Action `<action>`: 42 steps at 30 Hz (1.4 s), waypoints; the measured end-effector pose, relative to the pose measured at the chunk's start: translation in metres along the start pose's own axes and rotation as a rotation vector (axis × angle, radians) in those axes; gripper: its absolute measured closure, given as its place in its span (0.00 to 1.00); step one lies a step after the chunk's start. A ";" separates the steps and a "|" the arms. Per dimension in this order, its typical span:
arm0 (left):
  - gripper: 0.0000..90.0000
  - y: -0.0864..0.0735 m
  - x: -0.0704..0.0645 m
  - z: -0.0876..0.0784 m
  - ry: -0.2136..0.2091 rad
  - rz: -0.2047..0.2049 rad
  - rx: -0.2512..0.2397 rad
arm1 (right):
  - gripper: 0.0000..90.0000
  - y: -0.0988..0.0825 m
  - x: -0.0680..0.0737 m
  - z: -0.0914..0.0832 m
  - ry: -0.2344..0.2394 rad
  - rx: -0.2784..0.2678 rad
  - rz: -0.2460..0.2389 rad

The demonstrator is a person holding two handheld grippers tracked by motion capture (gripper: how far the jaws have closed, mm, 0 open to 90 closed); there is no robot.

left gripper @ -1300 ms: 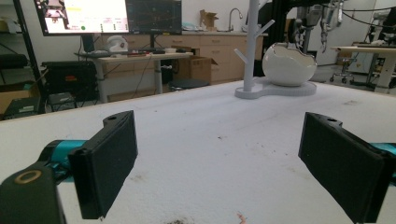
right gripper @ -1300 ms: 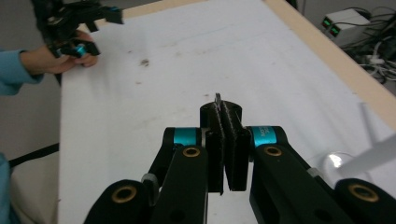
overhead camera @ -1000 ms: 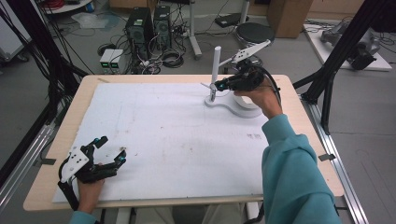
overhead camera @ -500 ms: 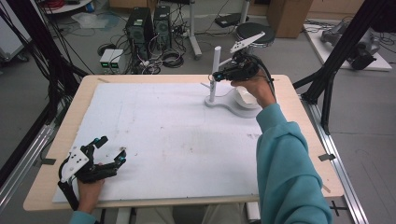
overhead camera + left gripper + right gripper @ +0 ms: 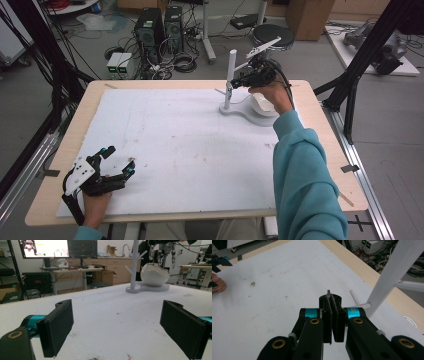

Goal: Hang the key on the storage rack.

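Note:
A white branched stand (image 5: 230, 75) rises from a flat base at the table's far right, with a white egg-shaped bowl (image 5: 262, 104) on the same base. My right gripper (image 5: 239, 80) hovers right beside the post, above the mat. In the right gripper view it (image 5: 333, 305) is shut on a thin metal ring (image 5: 328, 292) whose edge pokes out above the pads, close to a short peg (image 5: 361, 306) of the post (image 5: 392, 272). My left gripper (image 5: 117, 162) rests open on the mat at the near left, jaws wide apart (image 5: 117, 325); the stand (image 5: 135, 262) and bowl (image 5: 153, 275) lie far ahead.
A white foam mat (image 5: 190, 150) covers most of the wooden table (image 5: 75, 125), with small dark specks near the left gripper. The other hand (image 5: 218, 285) shows at the far left in the right gripper view. Black frame legs and floor cables surround the table.
My right gripper has lifted from beside the low part of the post to a higher point along it, still shut on the ring. The left gripper has stayed put.

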State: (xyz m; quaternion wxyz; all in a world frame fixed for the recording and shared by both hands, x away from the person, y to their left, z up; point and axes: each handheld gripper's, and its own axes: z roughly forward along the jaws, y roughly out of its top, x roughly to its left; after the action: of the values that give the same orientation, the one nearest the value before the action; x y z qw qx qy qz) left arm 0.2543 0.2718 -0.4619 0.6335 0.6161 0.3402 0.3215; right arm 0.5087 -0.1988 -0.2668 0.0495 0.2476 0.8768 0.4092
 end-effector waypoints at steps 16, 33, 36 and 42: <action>0.13 0.000 0.000 0.000 0.000 0.000 0.000 | 0.99 -0.002 -0.008 0.010 -0.034 0.046 -0.001; 0.13 0.000 0.000 0.000 0.000 0.001 -0.002 | 0.99 -0.005 -0.015 0.016 -0.055 0.055 0.016; 0.13 0.000 0.000 0.000 0.000 0.001 -0.002 | 0.99 -0.005 -0.016 0.016 -0.057 0.048 0.013; 0.13 0.000 0.000 0.000 0.000 0.001 0.000 | 0.99 -0.006 -0.017 0.018 -0.063 0.055 0.015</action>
State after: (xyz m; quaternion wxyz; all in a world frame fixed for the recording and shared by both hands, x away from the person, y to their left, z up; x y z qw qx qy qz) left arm 0.2543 0.2717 -0.4619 0.6335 0.6162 0.3397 0.3218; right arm 0.5269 -0.1979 -0.2849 0.0674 0.2680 0.8839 0.3772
